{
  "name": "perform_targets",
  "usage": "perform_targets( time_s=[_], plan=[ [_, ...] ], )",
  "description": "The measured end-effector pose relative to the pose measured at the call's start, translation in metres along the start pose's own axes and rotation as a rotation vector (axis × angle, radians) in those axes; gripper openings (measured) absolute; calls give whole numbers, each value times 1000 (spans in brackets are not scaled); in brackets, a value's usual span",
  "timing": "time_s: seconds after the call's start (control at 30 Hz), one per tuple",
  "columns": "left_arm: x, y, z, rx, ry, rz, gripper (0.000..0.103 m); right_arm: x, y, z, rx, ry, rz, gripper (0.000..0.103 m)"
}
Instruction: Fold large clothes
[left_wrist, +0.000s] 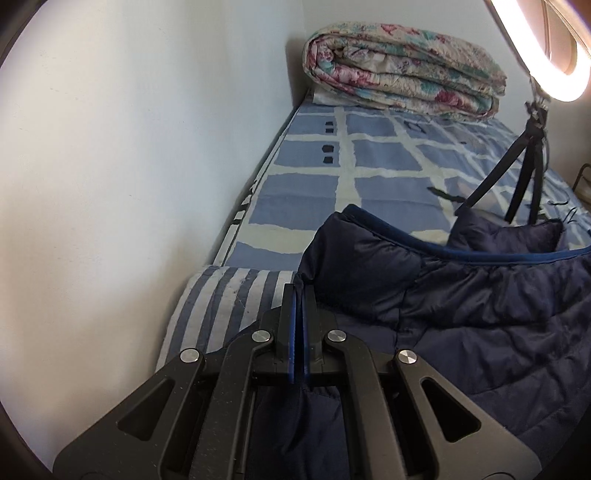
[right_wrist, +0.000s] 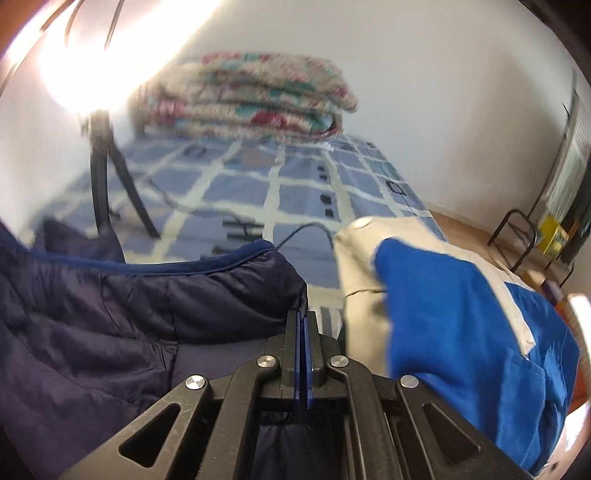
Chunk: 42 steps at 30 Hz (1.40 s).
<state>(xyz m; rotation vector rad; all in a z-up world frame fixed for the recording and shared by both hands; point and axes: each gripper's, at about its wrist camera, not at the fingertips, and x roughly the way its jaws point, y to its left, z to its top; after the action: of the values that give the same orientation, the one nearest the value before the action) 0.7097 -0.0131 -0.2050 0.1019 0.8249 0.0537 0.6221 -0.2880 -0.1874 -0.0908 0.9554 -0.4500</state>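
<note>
On the bed's blue checked sheet (left_wrist: 306, 192), the left gripper (left_wrist: 299, 291) has its fingers pressed together on the edge of a navy quilted puffer jacket (left_wrist: 461, 295), which spreads across the near part of the bed below a ring-light tripod (left_wrist: 524, 173) and a folded floral quilt (left_wrist: 402, 77). To the right, the right gripper (right_wrist: 302, 317) likewise pinches the jacket's cloth, just beside a blue and cream garment (right_wrist: 450, 310).

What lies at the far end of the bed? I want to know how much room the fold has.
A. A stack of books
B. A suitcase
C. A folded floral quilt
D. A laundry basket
C: a folded floral quilt sits at the far end of the blue checked bed, beyond the navy puffer jacket, and the right wrist view shows it too.
</note>
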Motion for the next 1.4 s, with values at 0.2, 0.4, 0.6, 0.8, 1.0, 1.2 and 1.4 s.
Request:
perform_targets(
  time_s=[0.2,0.4,0.6,0.8,1.0,1.2,1.4],
  plan=[
    [16,-5,-5,19,57,78,27,21,3,-11,-5,82,-9,7],
    [-47,-5,4,10,-75,58,53,-18,-1,-15,25,25,83,33],
    [-115,-84,-27,162,-63,-207,53,-100,17,-60,36,-31,370,33],
    [-126,-183,-85,411,-9,-245,53,-134,56,-123,-25,8,430,33],
    [-94,-213,-111,483,24,-162,53,-112,76,-154,-60,83,401,33],
    [-135,-188,-98,388,-38,-162,53,-139,36,-172,83,57,455,45],
    [-192,-160,-125,303,-61,-257,53,-171,-28,-213,296,19,430,71]
  ],
)
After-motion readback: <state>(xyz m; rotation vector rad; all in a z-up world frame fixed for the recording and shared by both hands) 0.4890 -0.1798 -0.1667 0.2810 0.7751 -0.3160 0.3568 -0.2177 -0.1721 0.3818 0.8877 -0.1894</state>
